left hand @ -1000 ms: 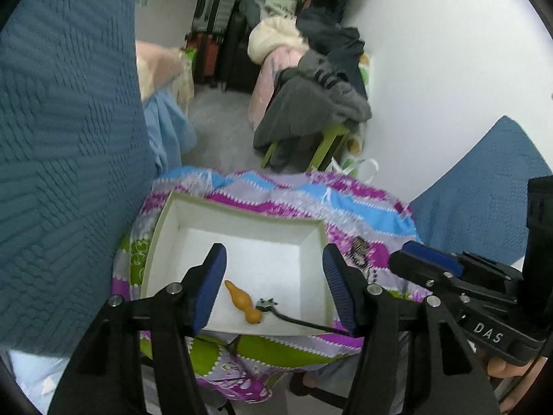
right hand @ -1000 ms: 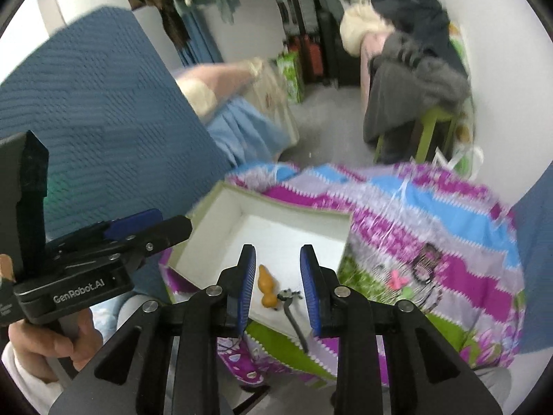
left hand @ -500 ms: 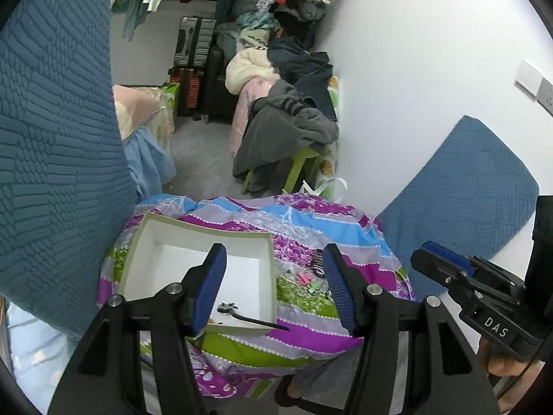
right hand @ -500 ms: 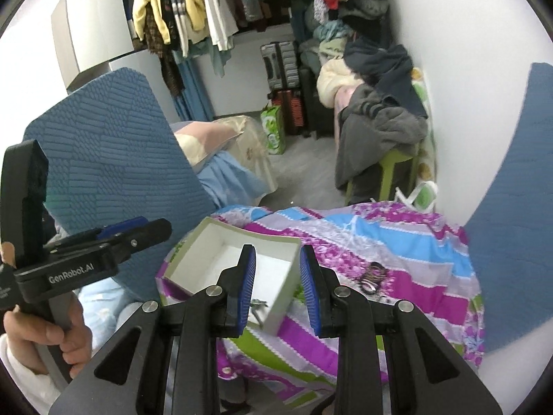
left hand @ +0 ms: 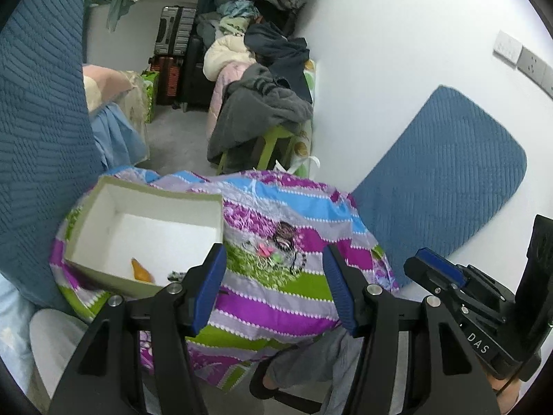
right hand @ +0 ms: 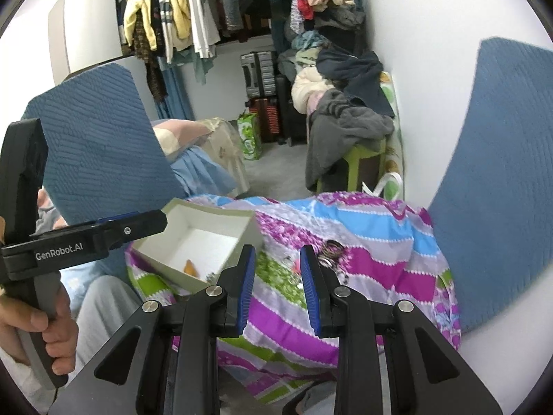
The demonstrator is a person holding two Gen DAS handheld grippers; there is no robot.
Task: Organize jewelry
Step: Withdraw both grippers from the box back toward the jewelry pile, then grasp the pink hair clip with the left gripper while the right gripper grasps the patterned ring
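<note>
Left gripper: jaws apart, nothing between the blue pads, held above the near edge of the striped cloth. Right gripper: jaws set to a narrow gap, nothing between them, also above the cloth; in the left view it shows at the right edge.

A hand holds the left gripper's handle at the lower left of the right view.

Box: open, white inside, resting on the left part of the cloth. It contains an orange piece and a small dark piece near its front wall.

Jewelry pile: lies on the cloth right of the box, apart from it, beyond both grippers' tips.

Farther back: a stool piled with clothes, then suitcases.
</note>
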